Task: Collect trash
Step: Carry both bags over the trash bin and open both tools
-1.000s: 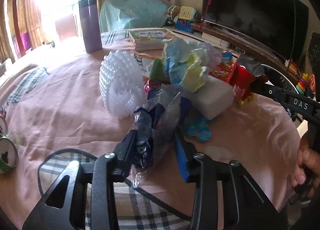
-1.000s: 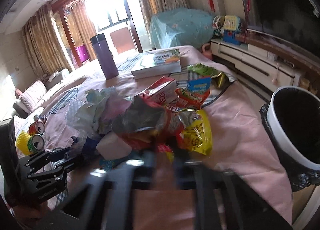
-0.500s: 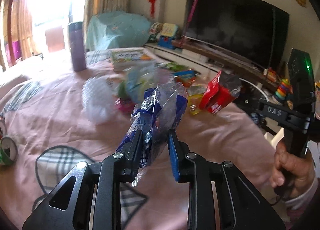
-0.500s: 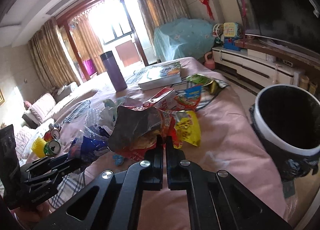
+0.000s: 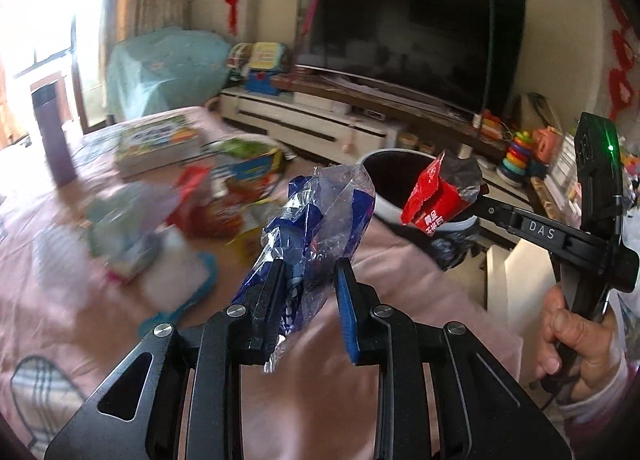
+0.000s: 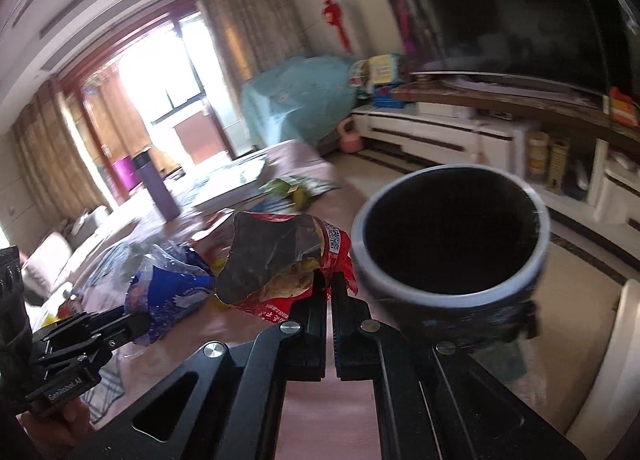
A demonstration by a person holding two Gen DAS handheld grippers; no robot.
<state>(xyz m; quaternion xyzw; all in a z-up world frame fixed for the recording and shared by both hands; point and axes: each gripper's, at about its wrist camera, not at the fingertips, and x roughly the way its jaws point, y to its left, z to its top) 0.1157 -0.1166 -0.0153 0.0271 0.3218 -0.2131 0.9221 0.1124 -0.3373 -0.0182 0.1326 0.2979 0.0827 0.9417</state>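
Observation:
My left gripper (image 5: 306, 276) is shut on a crumpled blue and clear plastic wrapper (image 5: 316, 215), held above the pink tablecloth; the wrapper also shows in the right wrist view (image 6: 168, 292). My right gripper (image 6: 329, 284) is shut on a red foil snack bag (image 6: 280, 260), held up just left of the trash bin (image 6: 452, 244). In the left wrist view the red bag (image 5: 436, 195) hangs over the bin's rim (image 5: 380, 211). The bin is round, white-rimmed, lined with a black bag, and stands off the table's edge.
More wrappers and a white foam block (image 5: 176, 272) lie in a pile (image 5: 160, 211) on the table. A book stack (image 5: 160, 143) and a purple bottle (image 5: 54, 135) stand further back. A TV (image 5: 408, 43) and a low cabinet (image 5: 320, 123) are behind the bin.
Both grippers lifted their wrappers off the pile and swung right towards the bin. The red bag now hangs at the bin's rim.

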